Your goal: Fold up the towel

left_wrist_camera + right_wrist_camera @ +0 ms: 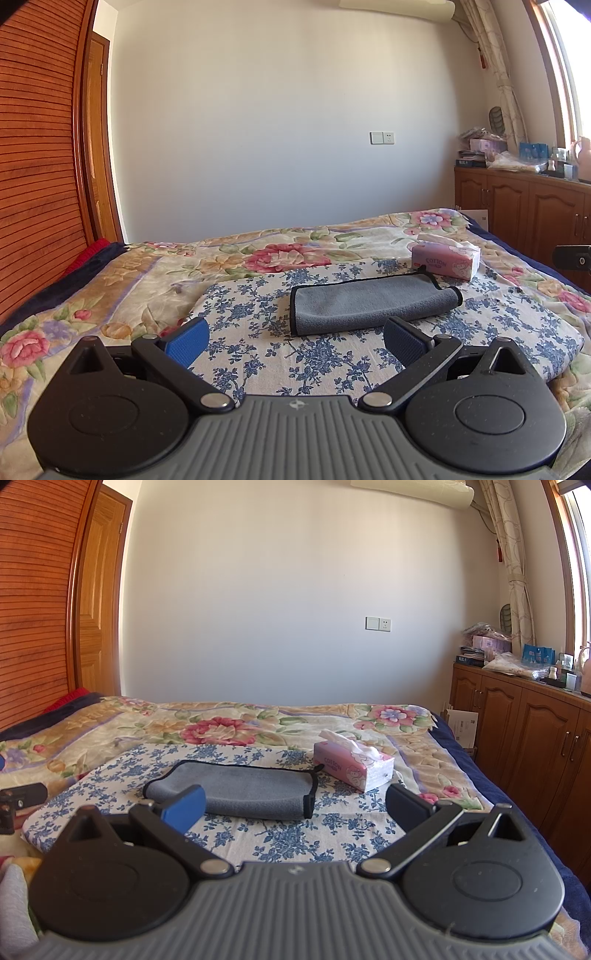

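— Fingers first: on the left gripper (pixel 295 338) both blue pads are spread wide with nothing between them, and the right gripper (pixel 295 808) is just as wide and just as empty.

— And the towel?

— The grey towel (pixel 373 304) lies on the blue-flowered cloth (pixel 255 354) on the bed, already doubled over into a long strip, rolled edge nearest us. Neither gripper touches it; both hang just short of it.

— What might spoil things?

— I'd guess a pinch that catches only the top layer, so the strip peels open instead of folding again. A deep pinch could also drag the flowered cloth up with it. To the right, the tissue box (pixel 352 770) sits near the towel's end, so a swung corner may knock it.

— Do the views differ?

— The left view shows the towel's right end with its loose black-trimmed corner; the right view shows the door (pixel 99 602) more fully.
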